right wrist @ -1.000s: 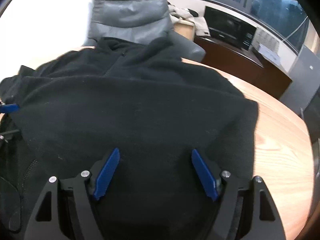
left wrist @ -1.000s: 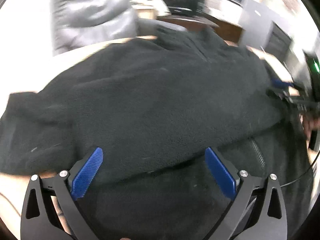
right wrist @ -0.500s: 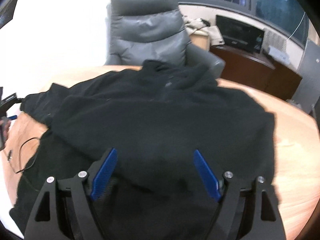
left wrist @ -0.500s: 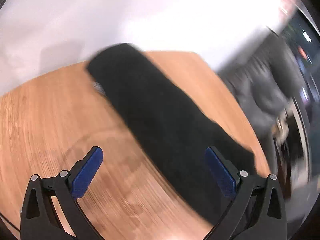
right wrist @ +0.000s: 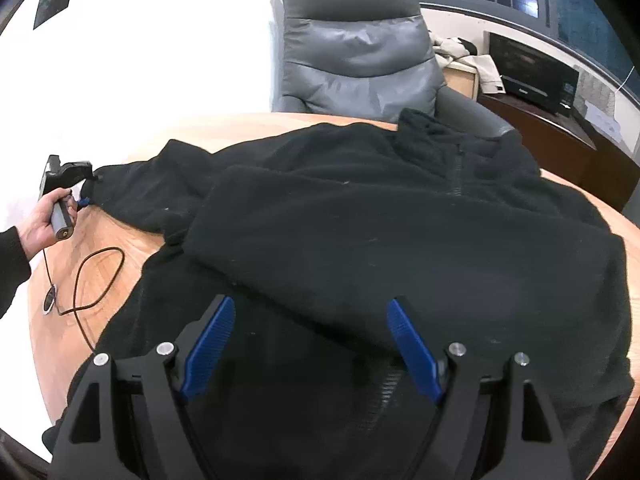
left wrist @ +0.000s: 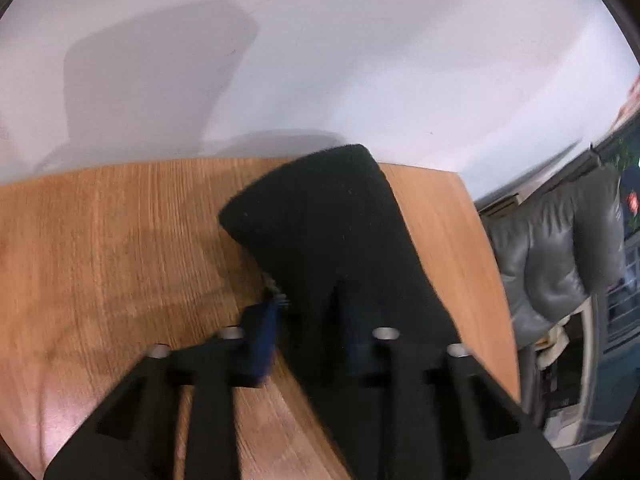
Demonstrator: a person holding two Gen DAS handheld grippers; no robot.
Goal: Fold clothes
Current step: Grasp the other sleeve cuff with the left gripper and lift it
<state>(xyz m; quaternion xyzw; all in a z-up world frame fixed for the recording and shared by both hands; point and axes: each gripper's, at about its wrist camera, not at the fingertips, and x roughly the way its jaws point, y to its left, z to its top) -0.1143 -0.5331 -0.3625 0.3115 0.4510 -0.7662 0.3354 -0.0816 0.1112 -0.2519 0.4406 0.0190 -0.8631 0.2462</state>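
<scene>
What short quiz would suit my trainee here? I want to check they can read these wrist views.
1. True or false: the right claw is clamped on the black jacket.
2. What stands behind the table? A grey armchair, B stool, C bed.
3. Fill in: the loose cable lies on the ___.
Key: 1 false, it is open over the jacket; 2 A; 3 table.

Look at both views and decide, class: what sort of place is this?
Probably an office or meeting room. A grey padded chair stands at a large wooden table, and a dark sideboard carries a black screen. A black fleece lies spread on the table.
</scene>
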